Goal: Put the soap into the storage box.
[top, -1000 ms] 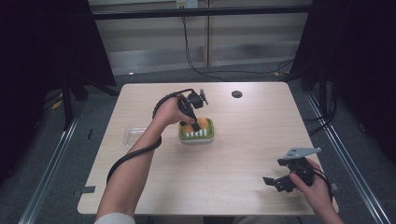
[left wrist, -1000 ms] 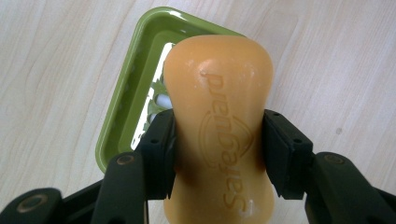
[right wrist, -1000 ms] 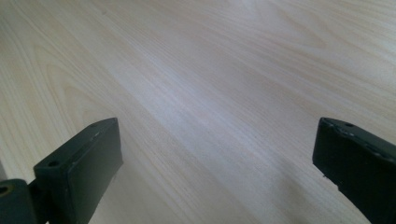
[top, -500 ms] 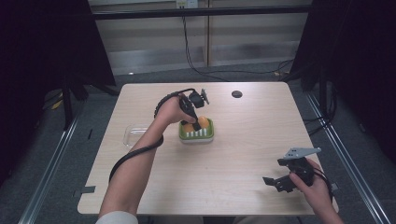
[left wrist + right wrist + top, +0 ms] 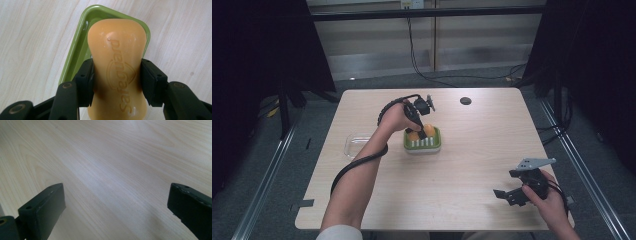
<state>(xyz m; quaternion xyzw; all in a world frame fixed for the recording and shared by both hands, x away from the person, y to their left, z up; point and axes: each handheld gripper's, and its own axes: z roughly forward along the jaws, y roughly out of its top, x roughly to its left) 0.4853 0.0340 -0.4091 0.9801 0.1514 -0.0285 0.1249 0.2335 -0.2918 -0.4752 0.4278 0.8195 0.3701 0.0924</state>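
Here, the left gripper [image 5: 117, 82] clamps a waisted orange bar of soap [image 5: 117, 67] across its narrow middle, one black pad pressed to each side. The bar bears embossed lettering on its upper face and a few pale scuffs. It sits over a green plastic soap dish with rounded corners [image 5: 75, 60], whose glossy rim shows on the near side and around the far end of the bar; whether the soap rests on the dish or hangs just above it I cannot tell.

From the high view, the left gripper [image 5: 422, 131] points down into the same green dish [image 5: 434, 145], which has a pale ribbed insert and stands near the middle of the light wooden table [image 5: 462, 195]. The soap [image 5: 428, 129] shows as an orange patch beside the jaws. The person's left hand [image 5: 397, 117] wraps the gripper's body, with its black cable looping back along the forearm.

Just beside the dish, toward the table's left edge, lies a small clear plastic tray [image 5: 357, 145]. A small dark round disc [image 5: 465, 100] lies near the far edge, well apart from the dish.

The right gripper [image 5: 512, 192] rests in the person's right hand [image 5: 552, 202] at the near right corner of the table, well apart from the soap. Its jaws stand wide, with bare wood [image 5: 112, 170] between them.
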